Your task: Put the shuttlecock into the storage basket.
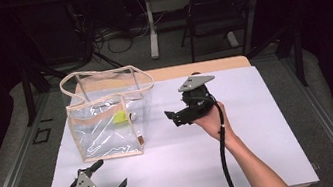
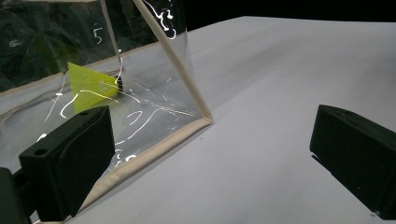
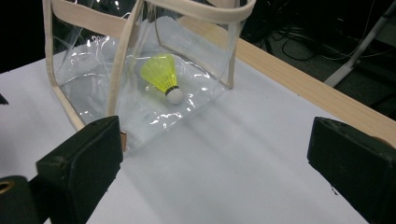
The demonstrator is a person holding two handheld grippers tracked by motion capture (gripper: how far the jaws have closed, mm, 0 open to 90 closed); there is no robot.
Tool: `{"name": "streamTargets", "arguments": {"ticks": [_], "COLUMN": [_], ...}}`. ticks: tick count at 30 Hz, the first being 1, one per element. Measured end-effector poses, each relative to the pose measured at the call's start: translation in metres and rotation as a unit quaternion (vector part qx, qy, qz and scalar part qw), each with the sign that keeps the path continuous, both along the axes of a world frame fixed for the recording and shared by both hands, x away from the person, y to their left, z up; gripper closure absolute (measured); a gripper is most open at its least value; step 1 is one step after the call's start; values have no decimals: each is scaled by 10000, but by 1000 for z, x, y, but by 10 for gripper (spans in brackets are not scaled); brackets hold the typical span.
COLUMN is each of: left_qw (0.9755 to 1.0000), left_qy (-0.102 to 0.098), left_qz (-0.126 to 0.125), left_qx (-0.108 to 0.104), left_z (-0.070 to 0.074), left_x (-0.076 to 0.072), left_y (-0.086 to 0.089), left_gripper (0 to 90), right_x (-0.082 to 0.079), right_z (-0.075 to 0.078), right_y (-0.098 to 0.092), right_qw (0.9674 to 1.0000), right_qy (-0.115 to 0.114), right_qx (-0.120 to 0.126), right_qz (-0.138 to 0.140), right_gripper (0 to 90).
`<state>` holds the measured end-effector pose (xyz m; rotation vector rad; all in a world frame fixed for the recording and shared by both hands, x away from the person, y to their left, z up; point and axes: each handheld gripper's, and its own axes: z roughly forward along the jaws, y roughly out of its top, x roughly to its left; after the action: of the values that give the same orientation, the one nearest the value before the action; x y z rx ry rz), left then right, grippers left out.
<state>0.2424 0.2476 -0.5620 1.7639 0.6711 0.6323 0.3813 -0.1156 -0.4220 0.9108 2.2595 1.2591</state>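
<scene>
A clear plastic bag (image 1: 105, 133) with beige trim stands open on the white table, left of centre. Inside it, on the bottom, lies a yellow shuttlecock (image 1: 119, 117) with a white cork tip. My right gripper (image 1: 172, 118) hovers just right of the bag, open and empty, jaws pointing towards it. In the right gripper view the shuttlecock (image 3: 161, 74) lies behind the bag's wall (image 3: 126, 60), beyond the wide-apart jaws of the right gripper (image 3: 210, 149). My left gripper (image 1: 111, 174) rests near the front edge, open and empty. In the left gripper view the bag's corner (image 2: 180, 135) and the shuttlecock (image 2: 88, 86) are close ahead.
A white sheet (image 1: 256, 130) covers the table, and a wooden strip (image 1: 211, 66) shows at its far edge. Beyond the table stand a black chair (image 1: 222, 8) and a white desk leg (image 1: 150, 25) among floor cables. A cable (image 1: 225, 155) trails along the right forearm.
</scene>
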Motion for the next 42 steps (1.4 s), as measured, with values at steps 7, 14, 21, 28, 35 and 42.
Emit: {"name": "streamTargets", "arguments": {"ticks": [7,14,21,28,35,42], "left_qw": [10000,9999,10000,9999,9999,9998], "left_qy": [5,-31,-12,-1,38,37], "left_qz": [40,-24,20,79,124,91], "left_qx": [-19,96,89,108,82,155], "left_z": [0,0,-1,-1,-1,-4], "left_x": [-1,1,0,0,1,-1], "left_y": [1,-5,-2,-1,-1,-3], "left_gripper": [1,1,1,1,1,1], "right_x": [-14,-29,-45,-52,-61,-73], "right_z": [-11,-19,-29,-41,-55,-66], "right_y": [-13,-25,-39,-52,-60,-68], "right_qw": [9999,10000,9999,9999,9999,9998], "right_qy": [-55,-50,-102,-52,-52,-147], "right_qx": [-126,-1,19,145,116,30], "right_qz": [14,63,97,40,77,130], "right_gripper": [24,15,7,5,4,0]}}
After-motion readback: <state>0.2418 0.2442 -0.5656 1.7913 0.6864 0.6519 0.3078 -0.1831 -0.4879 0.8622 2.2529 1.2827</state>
